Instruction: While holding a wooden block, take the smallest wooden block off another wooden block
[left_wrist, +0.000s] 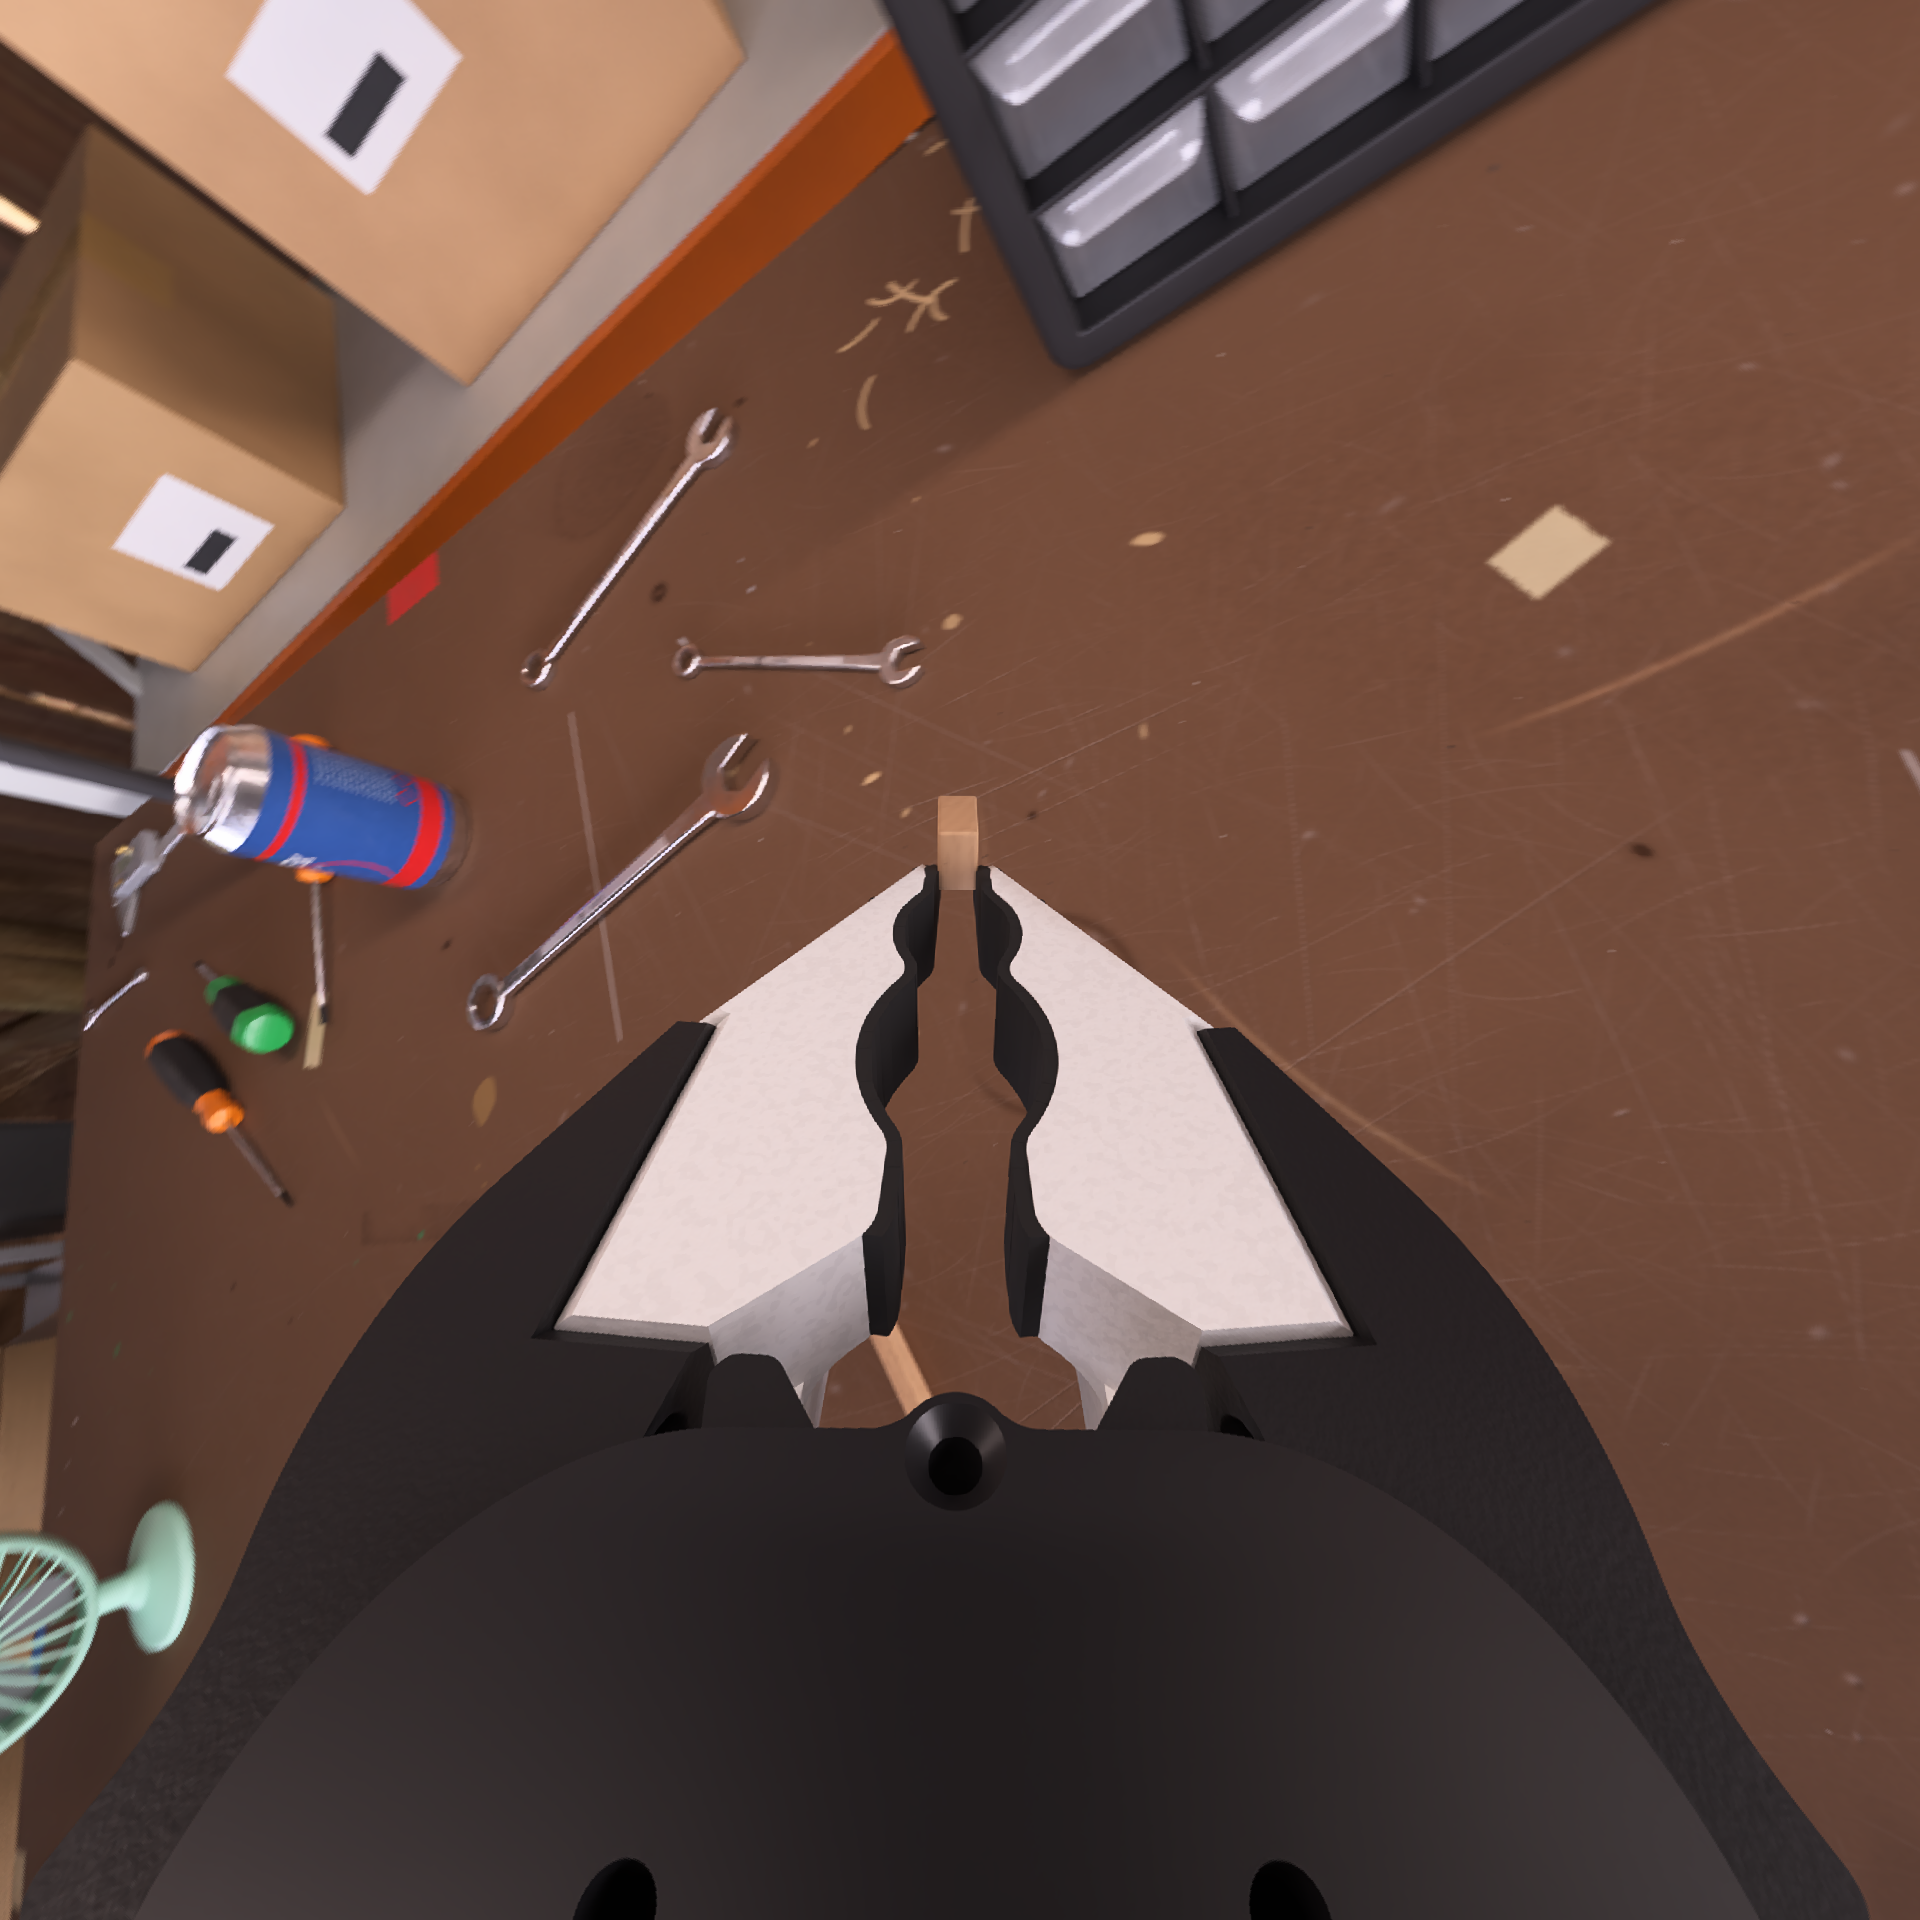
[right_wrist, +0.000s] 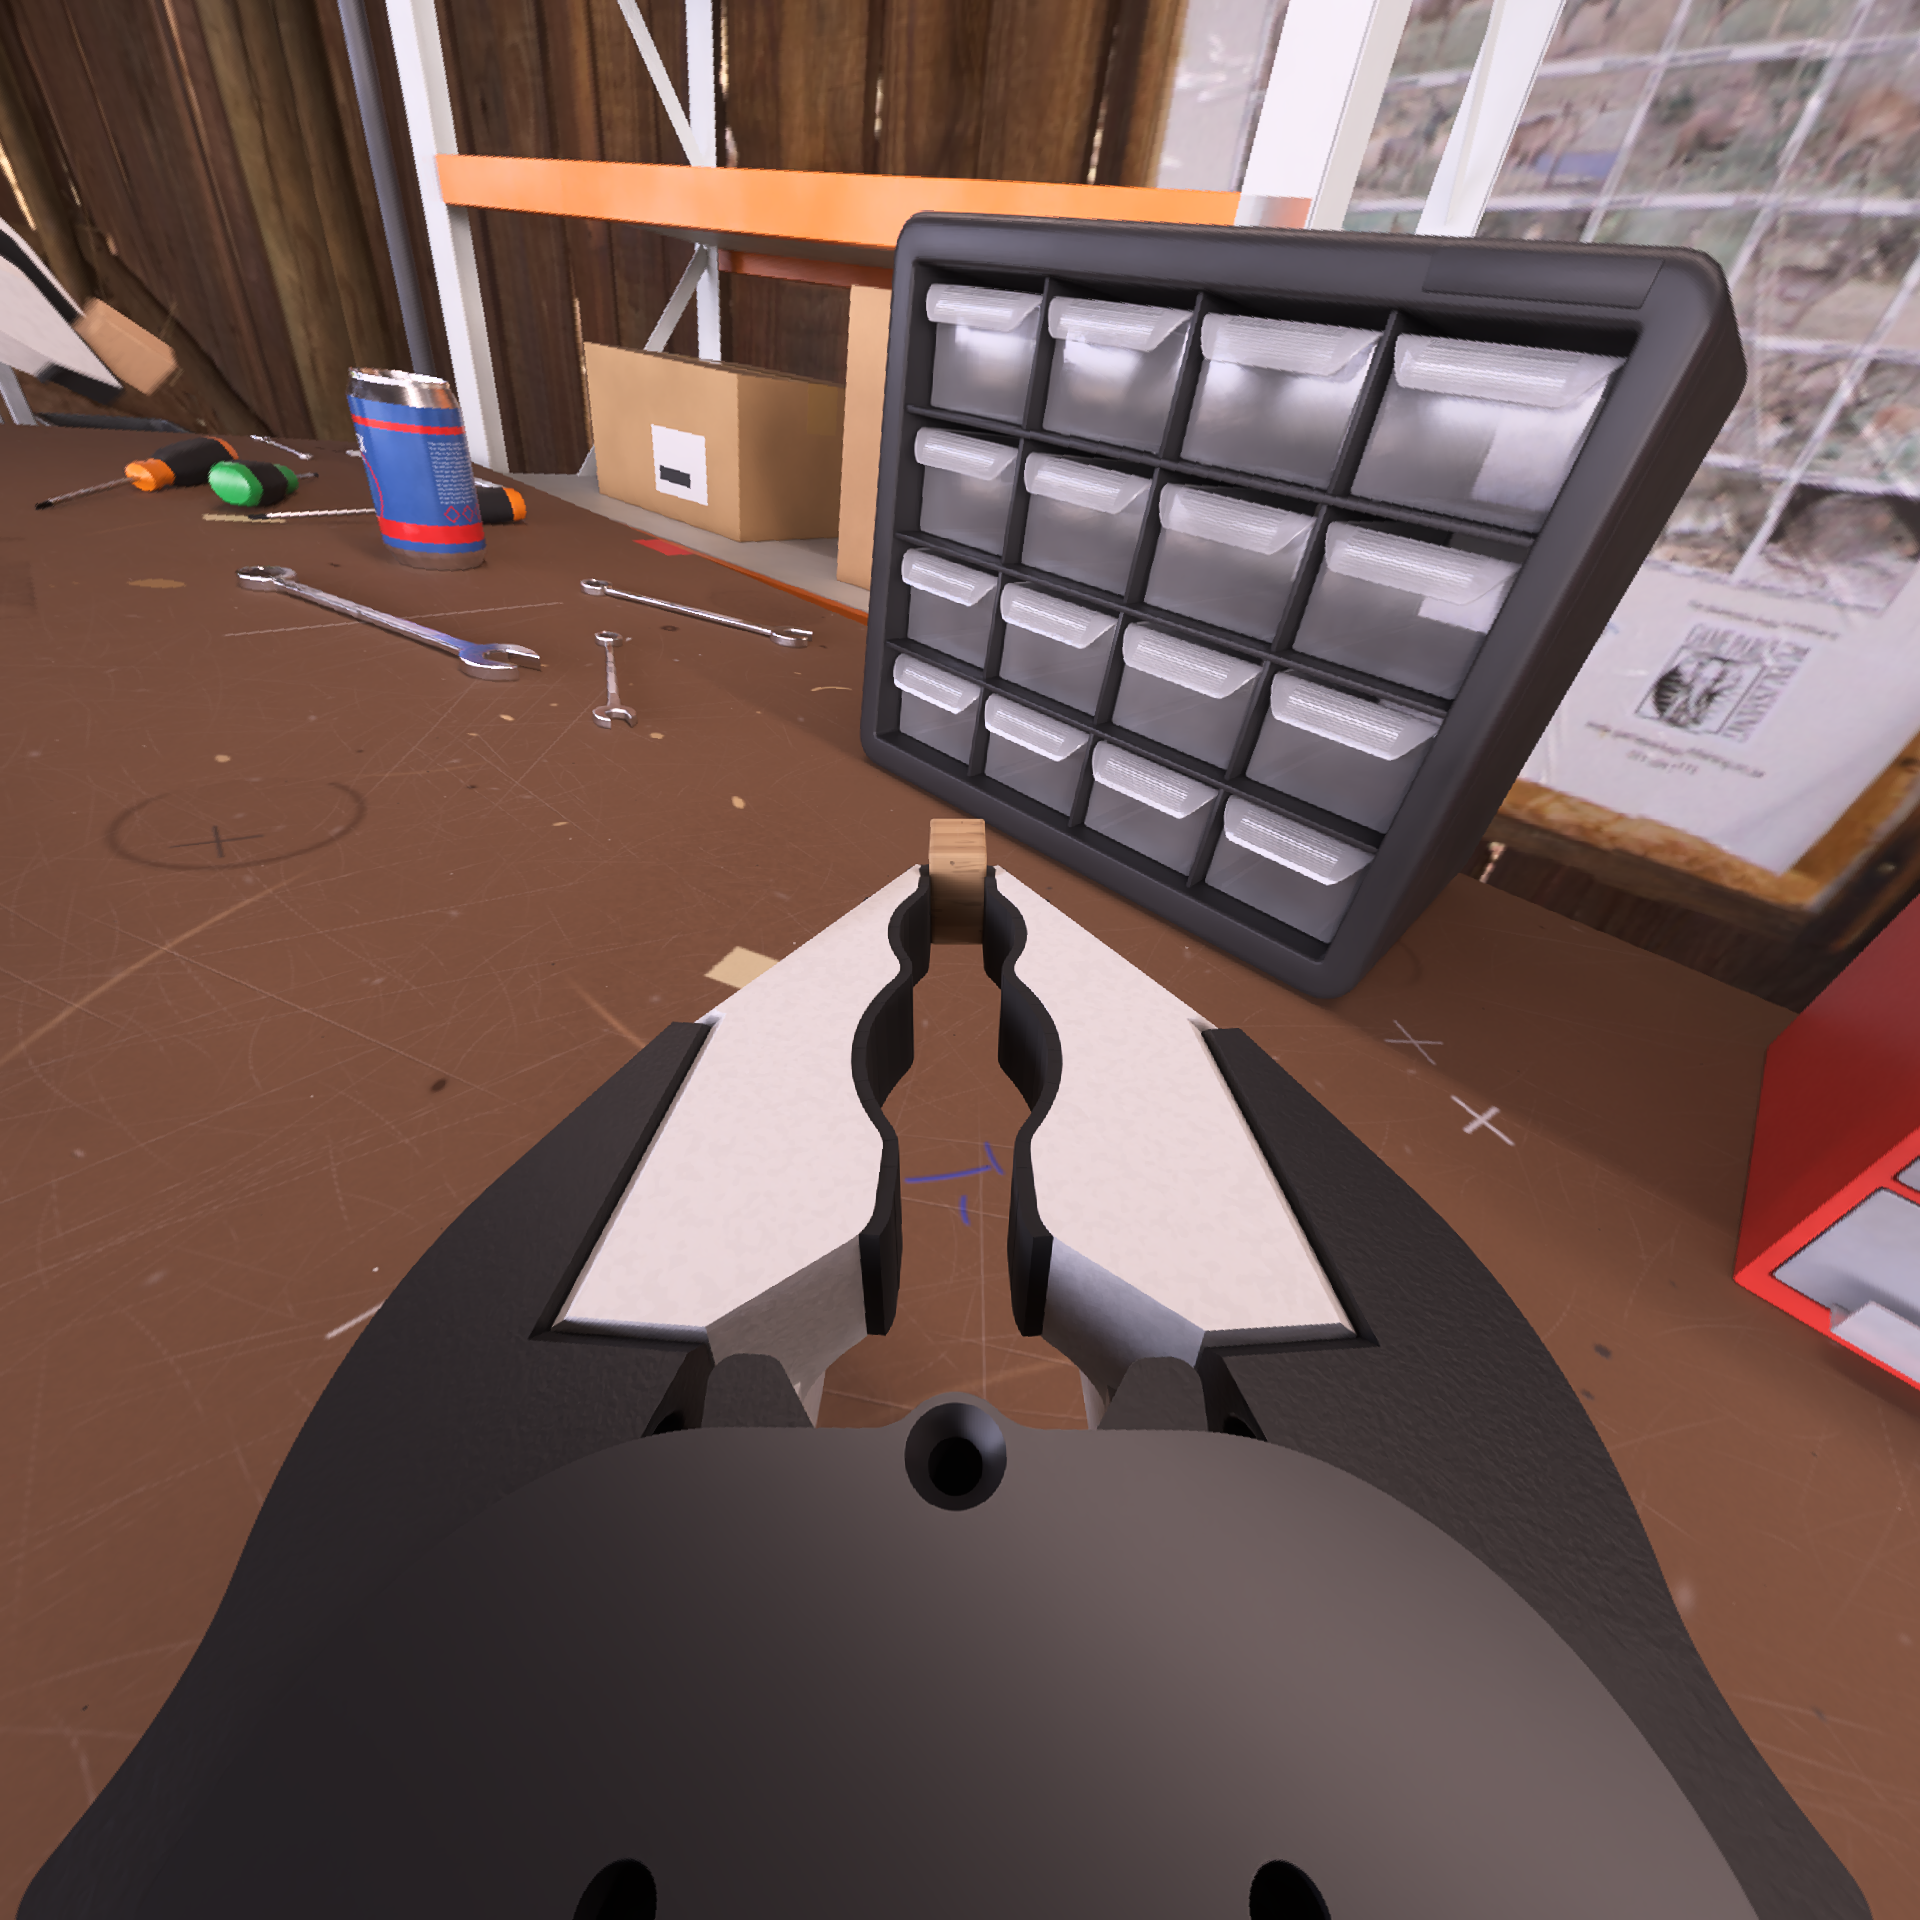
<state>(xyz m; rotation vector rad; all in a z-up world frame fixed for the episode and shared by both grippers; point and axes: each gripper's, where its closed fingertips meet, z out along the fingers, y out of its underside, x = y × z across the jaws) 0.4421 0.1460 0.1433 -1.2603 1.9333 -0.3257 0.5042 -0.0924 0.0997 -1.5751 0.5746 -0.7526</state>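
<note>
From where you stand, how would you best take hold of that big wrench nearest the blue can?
Both grippers are full, so one would have to be freed first. The large wrench lies flat on the workbench, so I'd come straight down and pinch the narrow middle of its shank across the width. Its heads are wider and uneven, probably a poorer hold.

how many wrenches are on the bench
3. Long wrench nearest the spray can, another long one near the bench's orange edge, small one between them. None look hidden.

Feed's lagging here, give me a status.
Left gripper shut on small wooden block. Right gripper shut on wooden block. Both held above workbench, nothing in the way.
</note>
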